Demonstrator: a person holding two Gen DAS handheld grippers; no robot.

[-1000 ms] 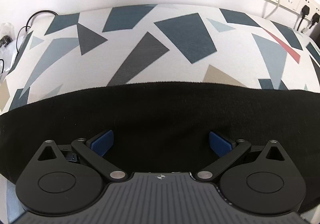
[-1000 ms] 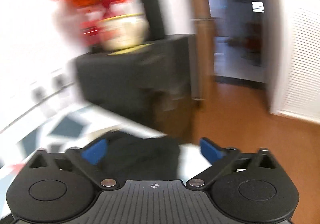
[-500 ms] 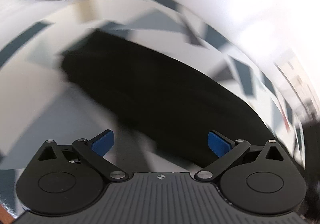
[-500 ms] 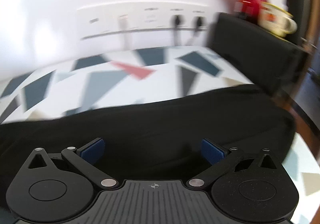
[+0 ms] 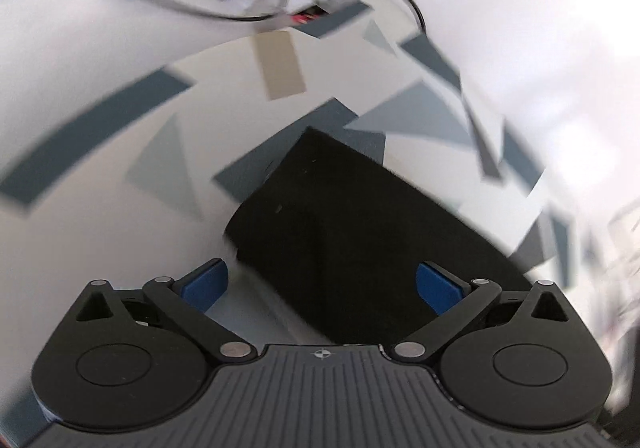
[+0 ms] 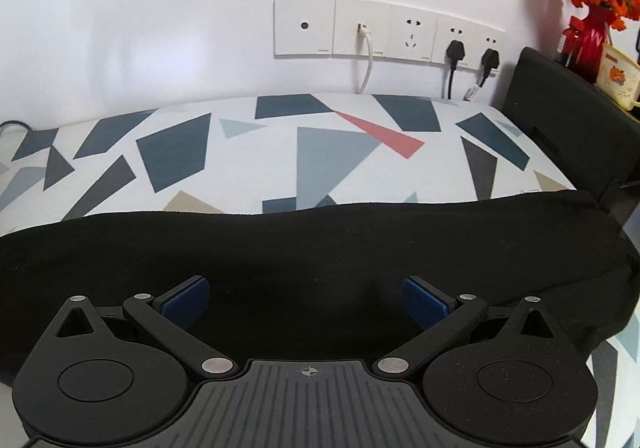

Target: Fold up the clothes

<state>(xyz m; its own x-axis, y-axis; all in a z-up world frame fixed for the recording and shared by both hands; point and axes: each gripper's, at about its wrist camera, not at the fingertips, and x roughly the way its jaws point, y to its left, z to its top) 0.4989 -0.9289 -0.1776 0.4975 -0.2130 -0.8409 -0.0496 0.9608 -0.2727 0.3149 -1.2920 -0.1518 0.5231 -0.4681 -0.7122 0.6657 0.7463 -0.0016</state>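
Black cloth, a folded garment point(image 6: 320, 248), lies on the patterned tabletop point(image 6: 256, 152) as a long band. Seen from my right gripper point(image 6: 306, 302), its long axis runs from 9 to 3 o'clock, straight across my fingers, with its far edge at 12 and its right end at about 3. That gripper is spread wide, holding nothing, low over the cloth's middle. My left gripper point(image 5: 322, 284) is also released and empty; from it the garment point(image 5: 352, 232) stretches from 12 toward 4 o'clock, its end corner at 12. I judge the left nearer that end, so the next fold starts there.
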